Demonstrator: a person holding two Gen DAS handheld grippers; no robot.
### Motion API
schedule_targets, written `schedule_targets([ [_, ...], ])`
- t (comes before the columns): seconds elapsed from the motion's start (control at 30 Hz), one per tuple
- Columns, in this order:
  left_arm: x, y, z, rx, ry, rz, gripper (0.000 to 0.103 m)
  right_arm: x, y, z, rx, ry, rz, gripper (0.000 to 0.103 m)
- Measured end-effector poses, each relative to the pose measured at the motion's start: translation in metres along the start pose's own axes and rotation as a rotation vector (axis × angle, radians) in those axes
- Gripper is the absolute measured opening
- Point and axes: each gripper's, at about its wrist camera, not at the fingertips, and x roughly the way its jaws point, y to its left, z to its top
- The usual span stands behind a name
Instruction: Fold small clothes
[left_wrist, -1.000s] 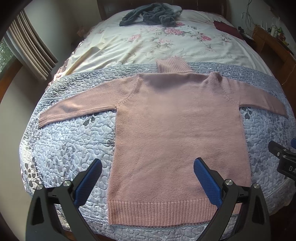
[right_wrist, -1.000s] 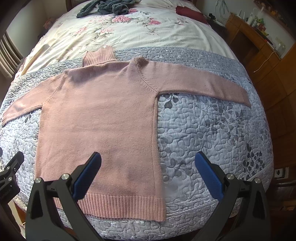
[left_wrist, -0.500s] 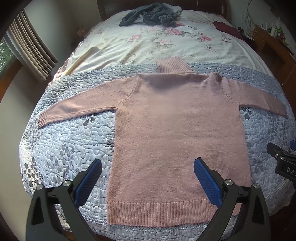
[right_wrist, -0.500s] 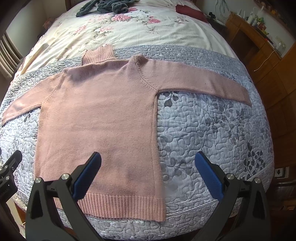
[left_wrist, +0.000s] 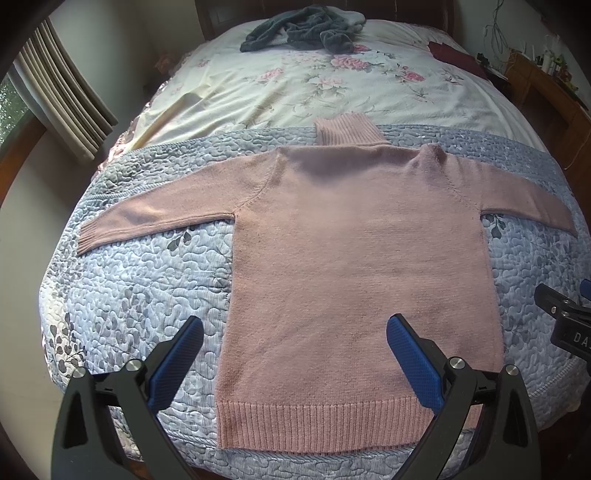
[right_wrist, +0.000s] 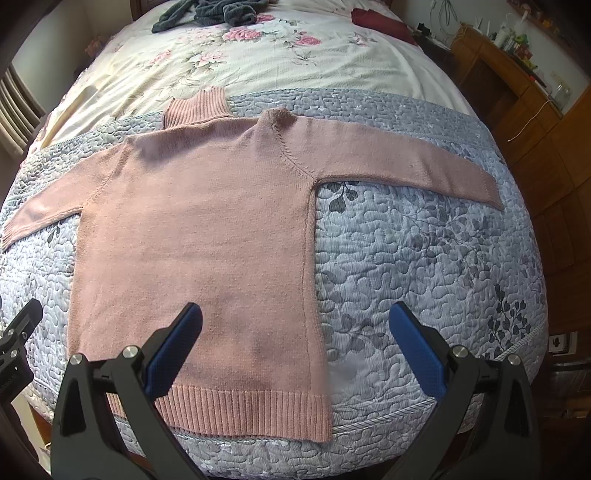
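A pink sweater (left_wrist: 362, 266) is lying flat and face-down-or-up (which cannot be told) on a grey-blue quilt (left_wrist: 140, 280) that is covering the near end of the bed (left_wrist: 295, 85). Its ribbed hem is sitting along the near edge of the bed, its turtleneck collar (left_wrist: 345, 129) is pointing toward the far edge and reaching onto the floral sheet (left_wrist: 258, 88), and both sleeves are stretching straight out toward the left and right edges.

The left gripper (left_wrist: 295, 354) is hovering above the near edge with its blue pads spread wide, holding nothing; one pad is over the quilt just beside the sweater's left side seam, the other is over the hem area. The right gripper (right_wrist: 295, 350) is also spread wide and empty, straddling the sweater's right side seam near the hem, one pad over the knit and the other over the bare quilt.

A heap of dark grey clothing (left_wrist: 299, 33) is lying by the far edge of the bed, and a dark red cloth (right_wrist: 380, 22) is resting near the far right corner. A wooden cabinet (right_wrist: 517, 96) is standing beyond the right edge.
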Motion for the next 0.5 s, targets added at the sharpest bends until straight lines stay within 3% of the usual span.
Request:
schedule_targets([
  [0.5, 0.0007, -0.0004, 0.0015, 0.000, -0.002, 0.005, 0.099, 0.0014, 0.0013, 0.0025, 0.004, 0.001, 0.002, 0.100],
])
